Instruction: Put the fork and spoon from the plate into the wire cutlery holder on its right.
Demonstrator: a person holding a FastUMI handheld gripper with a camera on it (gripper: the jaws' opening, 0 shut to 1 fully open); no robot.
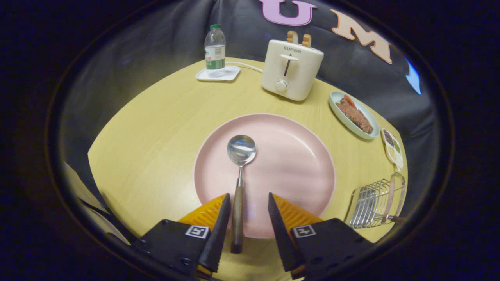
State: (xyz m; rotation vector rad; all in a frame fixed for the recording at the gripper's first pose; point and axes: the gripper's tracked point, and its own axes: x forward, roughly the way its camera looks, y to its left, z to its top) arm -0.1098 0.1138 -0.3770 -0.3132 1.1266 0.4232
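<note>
Your spoon (239, 183) lies on the pink plate (297, 164), bowl pointing away from you and its dark wooden handle running back over the plate's near rim, right between your gripper (248, 205) fingers. The fingers stand apart on either side of that handle: the left one is close beside it, the right one well clear, so nothing is gripped. To the right of the plate, the wire cutlery holder (373, 203) sits near the table (156, 128) edge, with a wooden handle poking out of it. Beyond the plate stands a cream toaster (291, 70) marked "SUPOR", two slices of toast in its slots. Left of it, a clear bottle (215, 50) with a green cap rests on a white coaster (218, 74). Right of the toaster, an oval dish (353, 115) holds food, and a small divided dish (391, 148) lies beyond that.
</note>
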